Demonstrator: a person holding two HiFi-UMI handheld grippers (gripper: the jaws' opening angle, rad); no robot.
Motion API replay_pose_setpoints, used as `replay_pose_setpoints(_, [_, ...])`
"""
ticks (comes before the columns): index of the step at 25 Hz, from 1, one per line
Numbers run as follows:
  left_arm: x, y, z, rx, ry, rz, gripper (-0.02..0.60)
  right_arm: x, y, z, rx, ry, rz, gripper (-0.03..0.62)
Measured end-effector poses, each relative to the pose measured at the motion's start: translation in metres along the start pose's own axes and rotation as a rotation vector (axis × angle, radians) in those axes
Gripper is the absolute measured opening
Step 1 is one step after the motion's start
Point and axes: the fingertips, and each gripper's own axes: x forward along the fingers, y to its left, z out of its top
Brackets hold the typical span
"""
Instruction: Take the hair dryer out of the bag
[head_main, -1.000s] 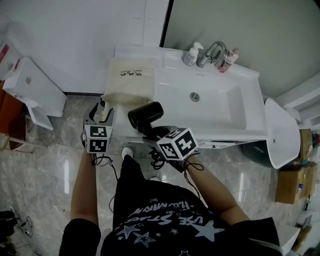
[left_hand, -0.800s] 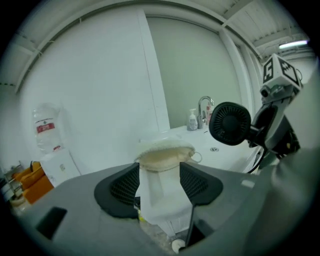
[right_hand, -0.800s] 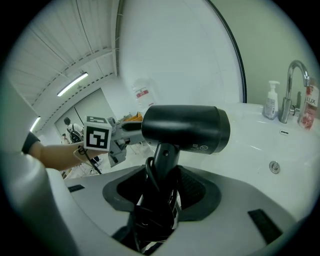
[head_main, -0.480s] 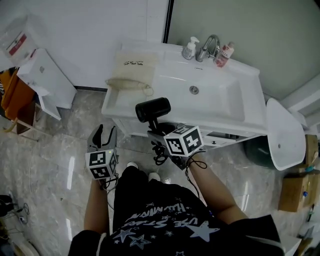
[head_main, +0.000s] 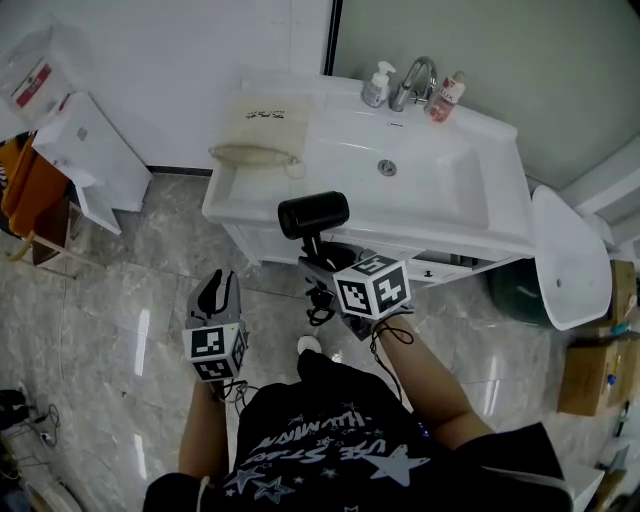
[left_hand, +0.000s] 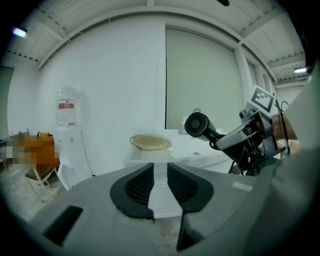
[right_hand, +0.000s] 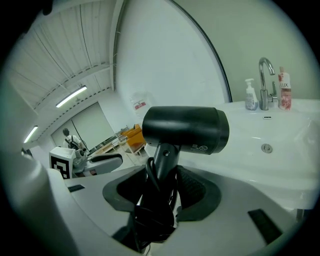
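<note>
Head view: dryer (head_main: 313, 213) in right tool (head_main: 322, 258)

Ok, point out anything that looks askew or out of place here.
Nothing is spilled or broken. Two small oddities: the hair dryer has its cord bunched in a loose tangle at the right gripper, and the bag lies slumped at the left end of the counter, its drawstring loop loose beside it.

Pink bottle (right_hand: 285, 92), back edge of washbasin (right_hand: 287, 132), beside tap (right_hand: 265, 82): label reads "LUX". Dark print on cloth bag (head_main: 262, 135): illegible.
</note>
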Motion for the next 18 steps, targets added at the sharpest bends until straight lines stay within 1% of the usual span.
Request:
replay_pose_setpoints(2, [-0.012,0.0,-0.005,-0.019,0.001,-0.007,0.046,-0.003,0.007,-0.003,0.007,-0.018,-0.013,0.19])
replay_pose_setpoints(4, [-0.027,-0.001,-0.01,-0.053,0.003,-0.03,0.034,-0.007,0.016,-0.007,0.021,-0.029,-0.02,0.19])
replay_pose_setpoints(7, [-0.053,-0.004,-0.019,-0.078,0.003,-0.056,0.031,-0.016,0.031,-0.02,0.012,-0.03,-0.041,0.189])
replay_pose_setpoints(10, [-0.079,-0.005,-0.027,-0.074,0.0,-0.066,0.031,-0.026,0.048,-0.035,-0.004,-0.027,-0.068,0.189])
replay_pose_setpoints(18, [-0.149,-0.027,-0.049,-0.058,-0.017,-0.101,0.031,-0.07,0.099,-0.088,0.012,-0.04,-0.105,0.189])
